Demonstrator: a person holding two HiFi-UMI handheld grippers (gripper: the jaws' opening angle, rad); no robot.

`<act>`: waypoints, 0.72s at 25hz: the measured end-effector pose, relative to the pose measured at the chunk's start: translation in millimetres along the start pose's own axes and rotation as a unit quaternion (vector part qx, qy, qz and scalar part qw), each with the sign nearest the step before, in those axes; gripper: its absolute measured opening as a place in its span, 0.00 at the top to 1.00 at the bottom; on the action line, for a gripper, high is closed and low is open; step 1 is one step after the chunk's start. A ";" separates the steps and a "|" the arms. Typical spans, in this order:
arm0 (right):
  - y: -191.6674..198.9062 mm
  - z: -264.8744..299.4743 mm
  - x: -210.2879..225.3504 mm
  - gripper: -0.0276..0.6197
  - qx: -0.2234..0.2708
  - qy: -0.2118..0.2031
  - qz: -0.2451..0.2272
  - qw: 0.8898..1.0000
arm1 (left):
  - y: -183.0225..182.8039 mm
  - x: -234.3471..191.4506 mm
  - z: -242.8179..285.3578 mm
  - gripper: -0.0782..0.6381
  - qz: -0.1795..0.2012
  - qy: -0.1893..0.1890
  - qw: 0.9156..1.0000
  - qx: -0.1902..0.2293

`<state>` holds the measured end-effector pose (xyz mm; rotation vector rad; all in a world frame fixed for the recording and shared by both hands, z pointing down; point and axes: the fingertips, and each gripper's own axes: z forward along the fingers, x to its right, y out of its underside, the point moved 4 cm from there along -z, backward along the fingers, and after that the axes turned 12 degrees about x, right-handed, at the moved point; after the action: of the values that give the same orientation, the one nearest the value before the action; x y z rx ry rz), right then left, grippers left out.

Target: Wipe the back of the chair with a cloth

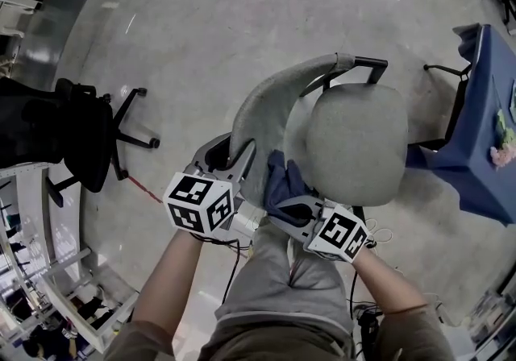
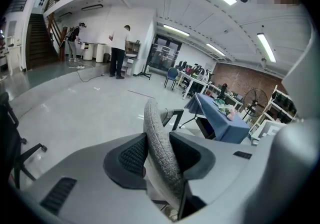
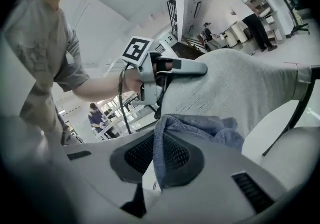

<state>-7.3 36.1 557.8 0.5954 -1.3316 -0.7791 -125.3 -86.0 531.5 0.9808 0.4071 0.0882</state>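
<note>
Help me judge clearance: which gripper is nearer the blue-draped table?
Right. The right gripper, shut on the cloth at the backrest, sits on the side toward the blue-draped table. The left gripper, clamped on the backrest's edge, is farther away.

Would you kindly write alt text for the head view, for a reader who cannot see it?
Seen from above, the right hand-held gripper holds a blue cloth at the grey chair back, while the left hand-held gripper clamps the back's edge. The seat lies just beyond the cloth.
</note>
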 end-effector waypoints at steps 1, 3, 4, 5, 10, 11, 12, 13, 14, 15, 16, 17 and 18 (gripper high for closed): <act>2.1 -3.0 -3.6 0.88 -0.005 -0.004 0.001 1.000 | 0.0 0.0 0.1 0.68 0.000 0.000 1.000 0.001; 2.0 -5.4 -3.0 0.88 -0.006 -0.001 0.003 1.000 | -0.3 -0.2 0.1 0.68 -0.001 -0.001 1.000 0.002; 0.0 -4.8 1.1 0.88 -0.003 0.003 0.005 1.000 | -0.2 -0.3 0.3 0.68 -0.002 -0.002 1.000 0.002; -2.9 -3.2 7.6 0.88 0.000 0.009 0.005 1.000 | 0.0 -0.2 0.7 0.68 -0.003 -0.003 1.000 0.002; -36.3 11.8 68.6 0.88 0.009 0.067 -0.027 0.997 | 1.6 0.5 -0.5 0.68 -0.008 -0.008 1.000 0.000; -49.2 12.7 83.7 0.88 0.022 0.083 -0.027 0.996 | 2.0 0.4 -1.3 0.68 -0.009 -0.009 1.000 -0.001; -64.2 12.1 97.7 0.88 0.040 0.099 -0.025 0.994 | 2.3 0.1 -2.1 0.68 -0.012 -0.011 1.000 -0.002; -79.7 10.2 110.3 0.88 0.058 0.114 -0.022 0.992 | 2.7 -0.1 -3.2 0.68 -0.016 -0.013 1.000 -0.001; -94.2 7.1 121.9 0.88 0.075 0.130 -0.021 0.988 | 3.1 -0.2 -4.5 0.68 -0.021 -0.016 1.000 0.001; -106.9 3.5 133.0 0.88 0.089 0.147 -0.021 0.985 | 3.5 -0.1 -5.8 0.68 -0.026 -0.019 0.999 0.003; -118.0 -0.2 143.7 0.88 0.102 0.165 -0.020 0.981 | 3.5 -0.1 -7.2 0.67 -0.030 -0.022 0.999 0.005; -127.8 -3.5 154.3 0.88 0.115 0.183 -0.018 0.976 | 3.0 -0.1 -8.6 0.67 -0.030 -0.024 0.999 0.005; -136.3 -6.1 164.3 0.88 0.129 0.202 -0.015 0.971 | 2.3 0.1 -10.1 0.67 -0.027 -0.027 0.999 0.005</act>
<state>-13.1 -177.3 553.5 0.9297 -1.0514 -0.4768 -128.8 -76.8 528.5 0.9790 0.3848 0.0106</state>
